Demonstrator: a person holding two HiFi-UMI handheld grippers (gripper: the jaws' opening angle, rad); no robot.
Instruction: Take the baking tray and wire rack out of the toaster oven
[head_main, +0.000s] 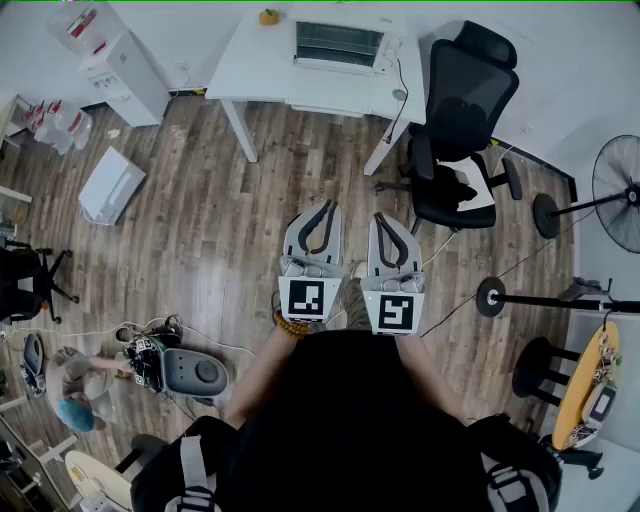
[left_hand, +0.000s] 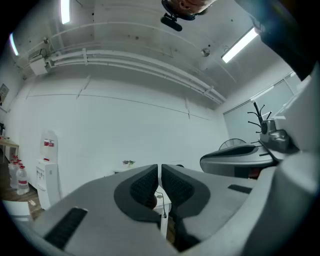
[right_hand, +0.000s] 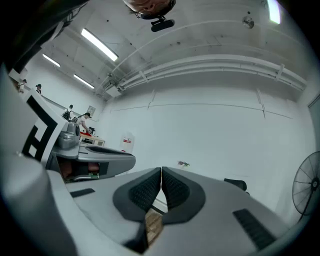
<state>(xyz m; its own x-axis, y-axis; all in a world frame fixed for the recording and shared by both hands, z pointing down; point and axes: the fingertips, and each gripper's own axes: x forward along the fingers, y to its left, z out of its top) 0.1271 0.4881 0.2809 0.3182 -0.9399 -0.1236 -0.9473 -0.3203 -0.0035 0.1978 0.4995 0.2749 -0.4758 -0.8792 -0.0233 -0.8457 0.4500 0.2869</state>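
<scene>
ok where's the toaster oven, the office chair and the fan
toaster oven (head_main: 335, 44), head view, on its glass door
office chair (head_main: 468, 92), head view, on the backrest
fan (head_main: 620, 192), head view, on the round grille

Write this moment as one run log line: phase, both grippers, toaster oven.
phase: before approach | left gripper: shut, empty | right gripper: shut, empty | toaster oven: on white table, untouched
</scene>
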